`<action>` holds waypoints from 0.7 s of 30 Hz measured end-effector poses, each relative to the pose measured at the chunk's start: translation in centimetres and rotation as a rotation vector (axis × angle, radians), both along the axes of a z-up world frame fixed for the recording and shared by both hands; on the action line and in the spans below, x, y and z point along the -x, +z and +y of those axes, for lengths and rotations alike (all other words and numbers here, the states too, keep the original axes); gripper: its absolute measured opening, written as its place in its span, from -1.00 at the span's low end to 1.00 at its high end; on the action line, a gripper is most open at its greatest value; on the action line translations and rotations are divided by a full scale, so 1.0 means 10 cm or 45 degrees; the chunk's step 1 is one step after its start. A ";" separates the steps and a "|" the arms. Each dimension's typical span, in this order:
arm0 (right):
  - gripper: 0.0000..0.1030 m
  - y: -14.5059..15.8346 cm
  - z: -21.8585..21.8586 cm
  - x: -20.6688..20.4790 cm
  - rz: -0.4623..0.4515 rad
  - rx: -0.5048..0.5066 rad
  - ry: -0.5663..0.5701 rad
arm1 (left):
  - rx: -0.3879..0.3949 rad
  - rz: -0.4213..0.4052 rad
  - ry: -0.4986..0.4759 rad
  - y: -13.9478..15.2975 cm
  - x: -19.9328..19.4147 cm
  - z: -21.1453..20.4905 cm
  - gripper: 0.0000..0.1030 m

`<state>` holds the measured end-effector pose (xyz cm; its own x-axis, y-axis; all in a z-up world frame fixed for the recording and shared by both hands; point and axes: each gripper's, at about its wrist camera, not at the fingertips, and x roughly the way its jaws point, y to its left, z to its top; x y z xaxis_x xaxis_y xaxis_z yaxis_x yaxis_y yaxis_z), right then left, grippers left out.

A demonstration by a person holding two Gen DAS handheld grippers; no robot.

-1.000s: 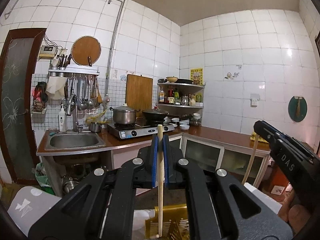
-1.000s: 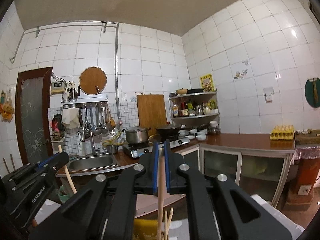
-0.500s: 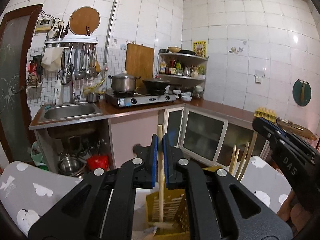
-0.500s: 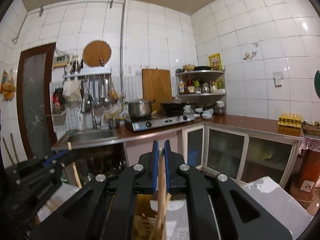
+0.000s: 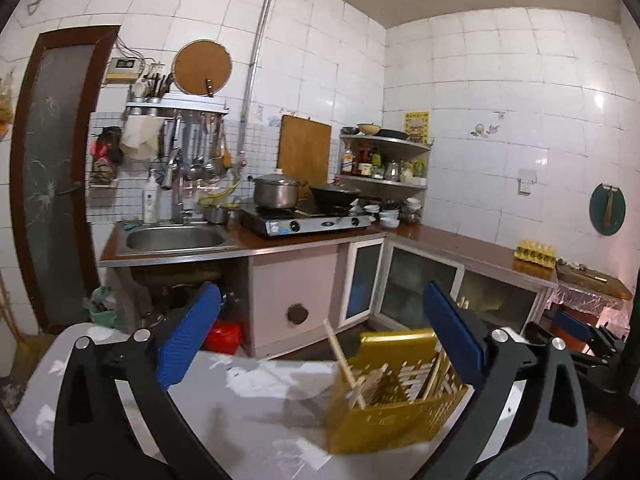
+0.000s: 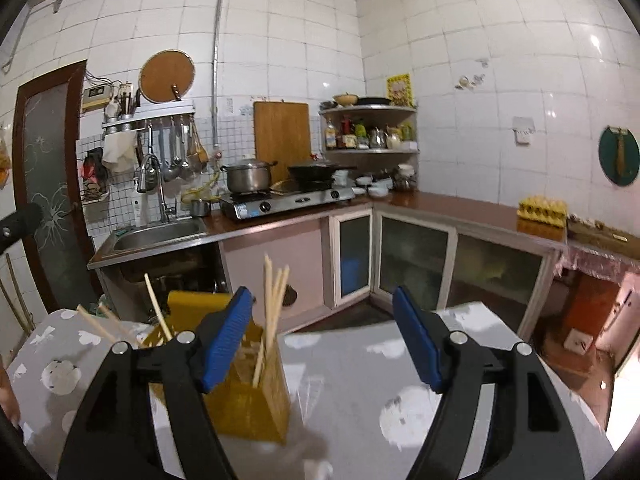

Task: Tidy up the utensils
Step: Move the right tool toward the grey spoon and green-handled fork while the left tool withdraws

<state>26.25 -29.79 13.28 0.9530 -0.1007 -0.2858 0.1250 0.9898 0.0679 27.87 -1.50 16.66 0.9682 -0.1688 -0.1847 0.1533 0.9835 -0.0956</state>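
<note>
A yellow slotted utensil holder (image 5: 392,404) (image 6: 248,396) stands on a table covered with a grey patterned cloth (image 5: 248,408) (image 6: 352,392). Several wooden chopsticks (image 6: 274,300) stand in it, and one chopstick (image 5: 344,360) leans to the left. My left gripper (image 5: 320,334) is opening wide just in front of the holder, with its blue pads (image 5: 188,336) touching nothing. My right gripper (image 6: 320,338) is also opening, to the right of the holder. Its pads (image 6: 416,340) are free of the chopsticks.
Behind the table runs a kitchen counter with a steel sink (image 5: 176,238), a gas stove (image 5: 308,222) carrying a pot and a wok, and a corner shelf (image 6: 368,128) of bottles. An egg tray (image 6: 542,210) sits on the right counter. A door (image 5: 52,176) is at the left.
Both grippers were shut on a chopstick each. Both have sunk towards the holder and opened, and the chopsticks now stand loose in it.
</note>
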 end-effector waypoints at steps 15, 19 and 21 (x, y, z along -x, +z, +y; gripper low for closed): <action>0.40 -0.93 0.32 0.56 0.303 0.002 0.036 | -0.079 0.340 0.099 -0.98 0.32 0.43 0.90; 0.40 -1.22 0.44 0.65 0.408 0.002 0.060 | -0.100 0.442 0.109 -1.29 0.37 0.52 0.90; 0.40 -1.30 0.52 0.67 0.449 0.016 0.075 | -0.112 0.485 0.115 -1.41 0.40 0.57 0.90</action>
